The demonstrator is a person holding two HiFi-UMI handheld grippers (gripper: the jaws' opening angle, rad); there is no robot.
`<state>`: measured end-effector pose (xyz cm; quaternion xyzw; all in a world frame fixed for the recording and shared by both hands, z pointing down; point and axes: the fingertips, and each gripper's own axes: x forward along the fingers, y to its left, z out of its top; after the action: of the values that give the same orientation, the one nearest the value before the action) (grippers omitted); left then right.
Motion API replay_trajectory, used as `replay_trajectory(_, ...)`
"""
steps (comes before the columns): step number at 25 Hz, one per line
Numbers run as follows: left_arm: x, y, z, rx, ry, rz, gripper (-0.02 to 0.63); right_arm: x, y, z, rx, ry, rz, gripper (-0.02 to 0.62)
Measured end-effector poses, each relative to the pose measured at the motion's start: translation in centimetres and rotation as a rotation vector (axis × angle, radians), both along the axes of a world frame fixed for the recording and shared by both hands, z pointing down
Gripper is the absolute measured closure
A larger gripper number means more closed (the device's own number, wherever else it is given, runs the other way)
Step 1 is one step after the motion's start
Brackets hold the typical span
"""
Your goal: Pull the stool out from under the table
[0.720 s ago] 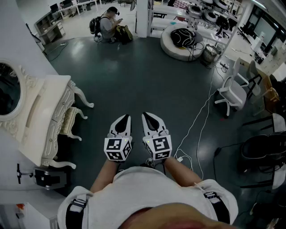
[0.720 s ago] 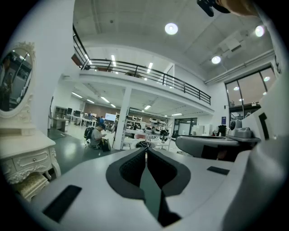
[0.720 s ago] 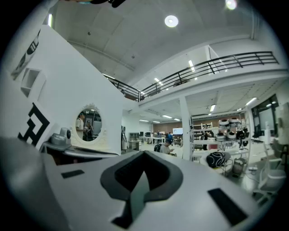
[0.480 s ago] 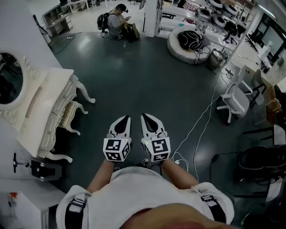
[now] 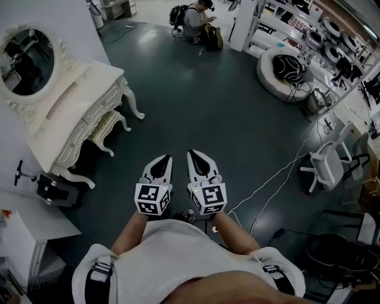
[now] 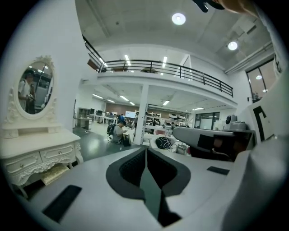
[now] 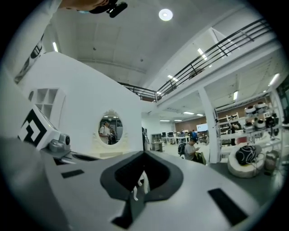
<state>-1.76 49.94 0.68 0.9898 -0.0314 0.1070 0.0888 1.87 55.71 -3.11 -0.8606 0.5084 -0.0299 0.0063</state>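
A cream carved dressing table [image 5: 71, 110] with an oval mirror [image 5: 27, 62] stands at the upper left of the head view. The cushioned stool [image 5: 105, 129] is tucked under its front edge, with curved legs showing. In the left gripper view the table [image 6: 34, 155] sits low at the left with the stool cushion [image 6: 54, 173] beneath it. My left gripper [image 5: 161, 165] and right gripper [image 5: 199, 160] hang side by side in front of my body, both shut and empty, well to the right of the stool. The mirror [image 7: 110, 128] shows beyond the right gripper [image 7: 144, 155].
A person [image 5: 199, 18] sits on the floor at the far end beside bags. A round white lounge seat [image 5: 288, 71] and white office chair [image 5: 329, 163] stand at the right. A white cable [image 5: 279, 178] snakes across the dark floor. A white cabinet [image 5: 21, 249] is at lower left.
The view has swung left: the dressing table and stool now lie further right and nearer the picture's middle. Both grippers keep their place before my body, still shut.
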Motion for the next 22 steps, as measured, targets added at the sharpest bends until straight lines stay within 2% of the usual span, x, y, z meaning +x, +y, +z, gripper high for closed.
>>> replay_trajectory(5, 0.2, -4.7, 1.2, -0.022, -0.01, -0.092, 0.588, -0.2, -5.2, 1.4, -0.032, 0.006, -0.12, 0.583)
replay_trajectory(11, 2.4, -10.9, 3.5, -0.092, 0.01, -0.158, 0.587, 1.8, -11.8, 3.0, -0.136, 0.065, -0.212, 0.583)
replay_trajectory(18, 4.3, -21.2, 3.0, -0.095, 0.04, -0.254, 0.587, 4.3, -21.7, 2.7, -0.199, 0.082, -0.305, 0.583)
replay_trajectory(22, 3.4, -27.9, 3.1, -0.091, 0.05, -0.32, 0.586, 4.1, -28.8, 2.9, -0.203, 0.096, -0.377, 0.583)
